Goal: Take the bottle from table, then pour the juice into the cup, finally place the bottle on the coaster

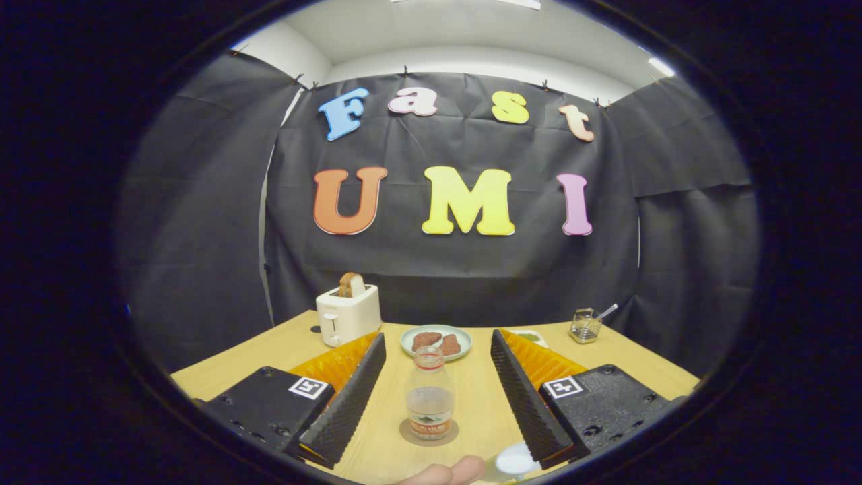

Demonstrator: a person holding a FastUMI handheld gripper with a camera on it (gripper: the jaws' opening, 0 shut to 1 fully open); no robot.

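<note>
- Tongs [431,394]: spread wide, both fingers clear of everything, gripping nothing. The fingers flank the bottle with a gap of bare table on each side.
- Bottle [429,397]: clear, uncapped, partly filled with pale liquid, upright between the fingers. It stands on a round dark coaster [429,433], label band at the base.
- Cup [514,462]: a pale round rim near the base of the right finger, close to the holder; partly hidden, contents cannot be told.
- Fingertips [444,473] of a person's hand: at the near table edge, just beside the cup.
- Table [606,350]: light wood. Beyond the fingers, a plate [436,340] with two brown patties; a toaster [348,313] with a slice of bread to the left; a small glass jar [586,326] with a spoon to the right.
- Risk, tipping: the bottle is open and narrow. Judged likely to topple and spill if one finger nudges it during any move forward or sideways.
- Risk, dragging: the coaster seems thin and loose; a brush against the bottle could slide both together.
- Risk, cup: it sits close under the right finger. A careless backward pull could knock it off the near edge.
- Risk, stage: the bottle on the coaster suggests the final placement, though whether juice reached the cup cannot be told.
</note>
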